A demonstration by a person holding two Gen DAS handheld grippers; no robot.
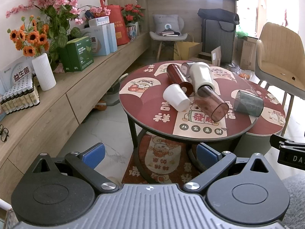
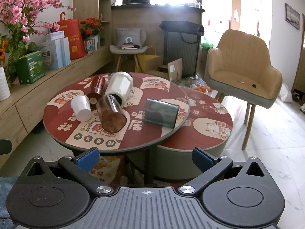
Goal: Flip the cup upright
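Note:
Several cups lie on their sides on a round red table point(image 1: 144, 114) point(image 2: 57, 133). A small white cup point(image 1: 176, 97) point(image 2: 81, 107) is at the left. A clear brown cup point(image 1: 211, 103) point(image 2: 111, 113) lies near the front. A dark red cup point(image 1: 178, 77) point(image 2: 96, 86) and a large white cup point(image 1: 201, 76) point(image 2: 119, 85) lie behind it. A grey-green cup point(image 1: 248, 104) point(image 2: 161, 112) lies apart at the right. My left gripper point(image 1: 150, 154) and my right gripper point(image 2: 145, 159) are both open, empty and short of the table's near edge.
A lower round table point(image 2: 209, 126) tucks under the right side. A tan armchair point(image 2: 242, 68) stands at the right. A long wooden sideboard point(image 1: 38, 112) with boxes, bottles, a white vase point(image 1: 43, 72) and flowers runs along the left. A rug point(image 1: 162, 160) lies under the table.

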